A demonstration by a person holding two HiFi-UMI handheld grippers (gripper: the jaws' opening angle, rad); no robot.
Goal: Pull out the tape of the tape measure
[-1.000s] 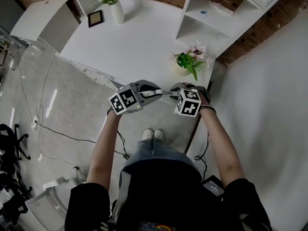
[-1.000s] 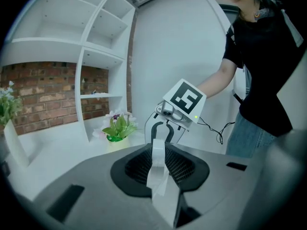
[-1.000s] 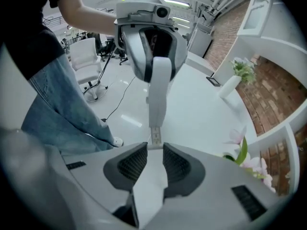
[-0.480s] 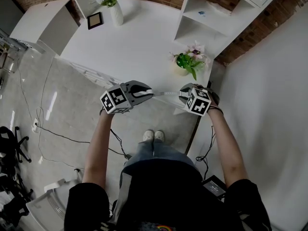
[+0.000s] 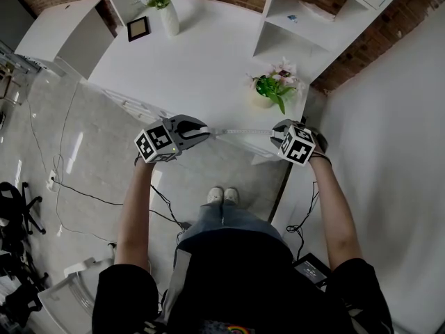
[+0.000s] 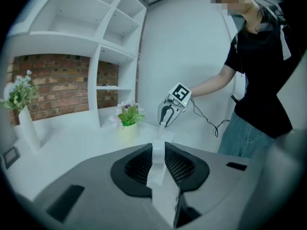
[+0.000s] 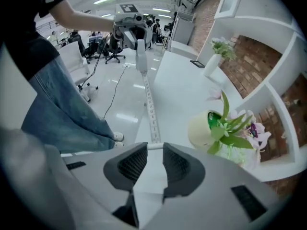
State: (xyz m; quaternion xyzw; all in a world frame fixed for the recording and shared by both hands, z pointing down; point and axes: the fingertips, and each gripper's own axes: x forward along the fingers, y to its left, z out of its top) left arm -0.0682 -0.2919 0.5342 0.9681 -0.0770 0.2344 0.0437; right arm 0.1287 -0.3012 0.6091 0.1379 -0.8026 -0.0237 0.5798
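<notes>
My left gripper is shut on the white tape measure case, which fills the gap between its jaws. The right gripper is shut on the tape's end tab. The pale tape stretches level between them, just off the table's near edge. In the right gripper view the numbered tape runs away to the case held by the left gripper. In the left gripper view the right gripper points down onto the tape's far end.
A white table lies ahead, with a potted plant close to the right gripper, and a flower vase and picture frame at the back. A white shelf unit stands at right. Cables cross the floor.
The two grippers have moved apart, the left one leftward and the right one rightward. The stretch of tape showing between them has grown longer.
</notes>
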